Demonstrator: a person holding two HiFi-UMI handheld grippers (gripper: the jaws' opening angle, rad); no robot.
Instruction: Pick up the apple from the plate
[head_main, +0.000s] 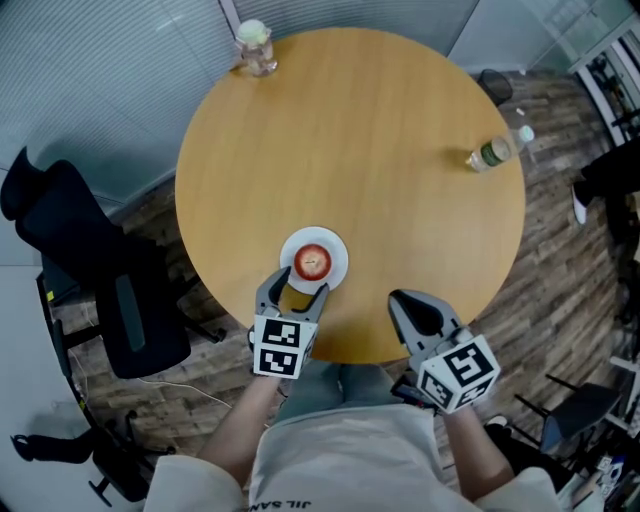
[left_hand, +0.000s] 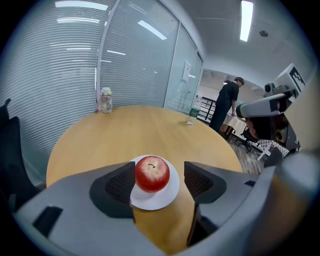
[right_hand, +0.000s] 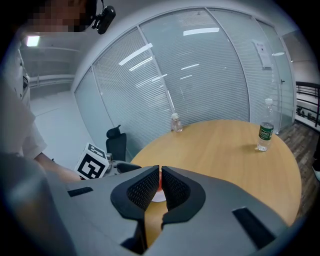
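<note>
Near edge of the round wooden table (head_main: 350, 140), closest to the person, red apple (head_main: 313, 262) sits stem-up on a small white plate (head_main: 340, 262), and L gripper (head_main: 303, 285) is right on it: jaws wide apart, one each side of the fruit, pads not touching it, nothing gripped. R gripper (head_main: 402, 298) hangs over the table rim just to the right, jaws closed together, nothing btwn them. Writing-wise: black-and-white square markers on both grippers' cubes (head_main: 278, 348), and letters on the person's pale shirt at the bottom of the head view look like "JIL SAN", cut off. Clear plastic bottle (head_main: 490, 153) w/ a green label stands at the far right edge of the table; label print too small to read. Glass jar (head_main: 255, 48) w/ something pale inside stands at the far edge, well apart from the plate. Tabletop is light, smooth wood grain. Room: office w/ glass partitions and horizontal blinds (left_hand: 140, 65), strip lights overhead, dark wood-plank floor (head_main: 560, 280), black office chair (head_main: 100, 270) left of the table. Left gripper view also shows a person in dark clothes (left_hand: 227, 105) standing in the background.
</note>
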